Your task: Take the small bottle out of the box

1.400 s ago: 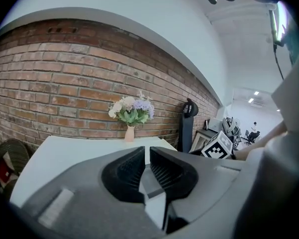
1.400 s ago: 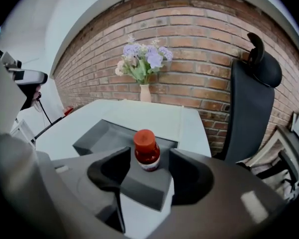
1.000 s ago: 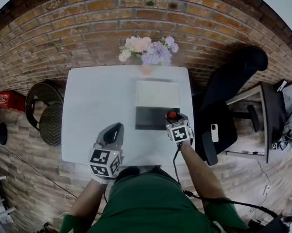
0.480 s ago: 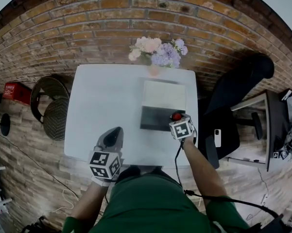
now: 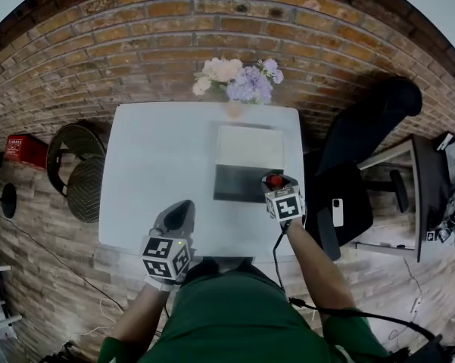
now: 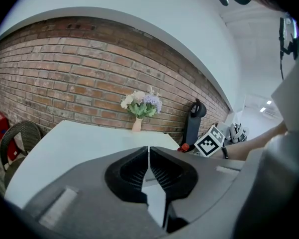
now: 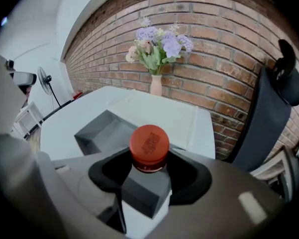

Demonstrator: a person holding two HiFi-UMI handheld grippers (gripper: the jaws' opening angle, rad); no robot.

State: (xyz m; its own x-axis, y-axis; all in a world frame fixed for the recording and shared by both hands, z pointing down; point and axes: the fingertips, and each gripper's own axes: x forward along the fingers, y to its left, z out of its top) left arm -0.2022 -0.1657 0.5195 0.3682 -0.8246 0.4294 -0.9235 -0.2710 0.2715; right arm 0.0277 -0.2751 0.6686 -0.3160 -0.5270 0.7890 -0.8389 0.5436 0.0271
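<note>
The small bottle shows its red cap (image 7: 149, 144) between the black pads of my right gripper (image 7: 150, 166), which is shut on its neck. Its body is hidden below the jaws. In the head view the red cap (image 5: 271, 180) and right gripper (image 5: 273, 184) sit over the near right corner of the grey box (image 5: 235, 182), whose white lid (image 5: 248, 147) lies open toward the wall. The box's hollow (image 7: 100, 132) lies just past the jaws. My left gripper (image 5: 182, 210) hovers by the table's front edge, shut and empty, its left gripper view tips (image 6: 149, 156) meeting.
The white table (image 5: 159, 165) stands against a brick wall, with a vase of flowers (image 5: 235, 82) at its far edge. A black office chair (image 5: 363, 127) stands to the right and a wicker chair (image 5: 79, 172) to the left. A phone (image 5: 337, 210) lies on the chair seat.
The head camera has swayed a little. My right gripper stays at the box's near right corner with the red cap between its jaws. The left gripper has hardly moved.
</note>
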